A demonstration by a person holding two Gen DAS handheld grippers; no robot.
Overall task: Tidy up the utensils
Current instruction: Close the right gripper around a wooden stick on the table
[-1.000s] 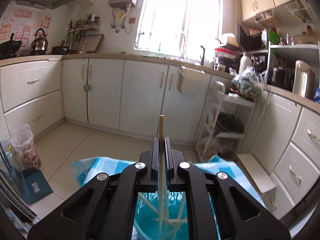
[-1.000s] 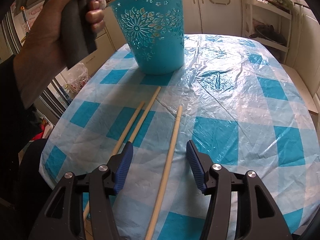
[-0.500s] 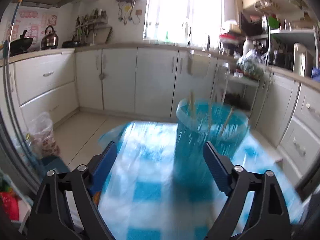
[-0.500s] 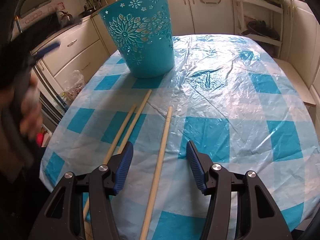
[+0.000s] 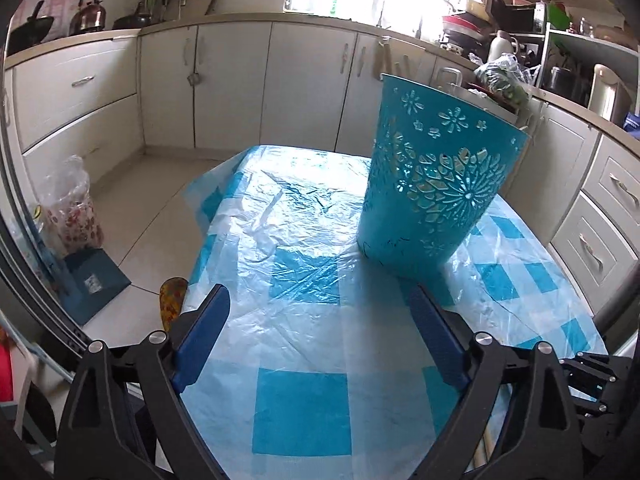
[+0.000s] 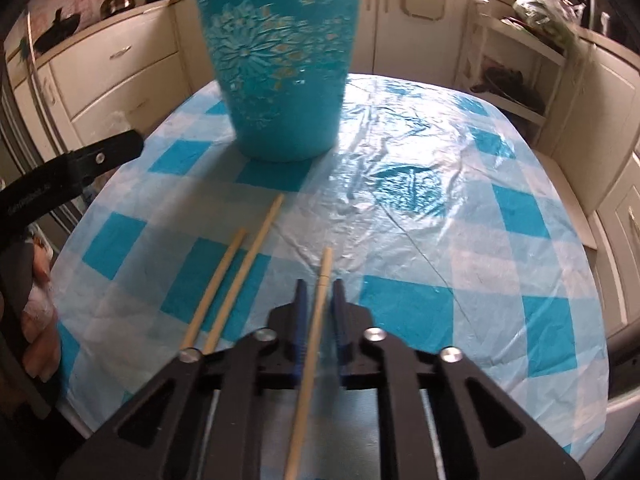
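Observation:
A turquoise cut-out basket [image 5: 436,184] stands on the blue-and-white checked table cover [image 5: 300,240], to the right of and beyond my left gripper [image 5: 318,300]. That gripper's jaws are opening wide, with nothing between them. In the right wrist view, my right gripper [image 6: 320,288] is shut on a wooden chopstick [image 6: 325,264] lying on the cover. Two more chopsticks [image 6: 218,284] [image 6: 256,248] lie side by side just to its left. The basket [image 6: 280,60] stands further back. One black finger of the left gripper [image 6: 116,148] reaches in from the left.
White kitchen cabinets [image 5: 232,80] surround the table. A plastic bag [image 5: 72,200] and a blue box [image 5: 92,280] sit on the floor at the left. An orange patterned object [image 5: 172,300] pokes up at the table's left edge. A hand [image 6: 36,320] shows at the left.
My left gripper let a chopstick go over the basket, opened wide, and drew back and down towards the table. My right gripper closed on the rightmost chopstick.

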